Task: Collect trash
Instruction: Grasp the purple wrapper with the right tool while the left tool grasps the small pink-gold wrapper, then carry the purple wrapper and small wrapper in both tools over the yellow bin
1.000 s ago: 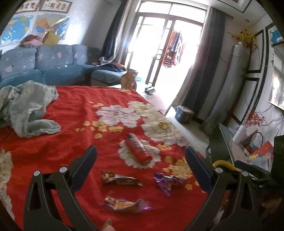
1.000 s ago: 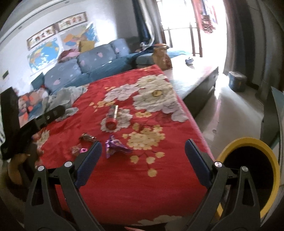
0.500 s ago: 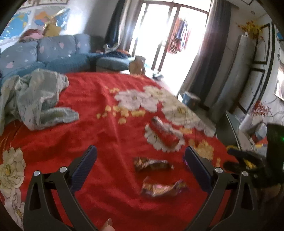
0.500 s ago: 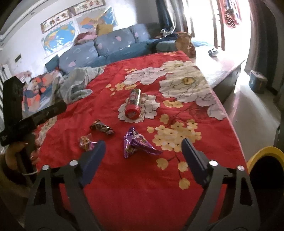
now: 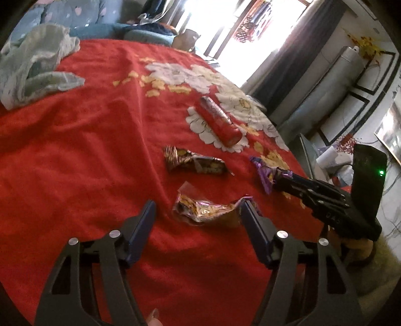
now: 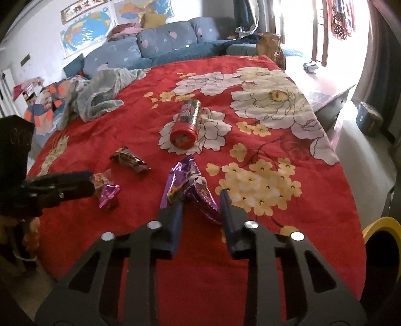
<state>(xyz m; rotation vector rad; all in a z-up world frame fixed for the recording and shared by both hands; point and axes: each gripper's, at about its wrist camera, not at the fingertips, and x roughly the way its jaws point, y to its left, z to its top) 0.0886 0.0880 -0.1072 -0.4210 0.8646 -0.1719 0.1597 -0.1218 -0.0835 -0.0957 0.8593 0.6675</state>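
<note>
Purple wrapper (image 6: 190,190) on red floral blanket (image 6: 263,250), right gripper (image 6: 200,200) closing, fingers either side, seemingly touching it. Gold wrapper (image 5: 208,210) between closing left gripper (image 5: 198,208) fingers; right one touches, left clear. Brown wrapper (image 5: 195,163) and red tube (image 5: 220,123) just beyond.

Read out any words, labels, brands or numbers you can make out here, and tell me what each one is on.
"DAS" (faint, uncertain): on the body of the right tool, whose jaws are closing on the purple wrapper.
Red canister label: too blurred to read.
Brown wrapper and gold wrapper: print unreadable.
Wall banner above the world map: characters too small to read.
</note>
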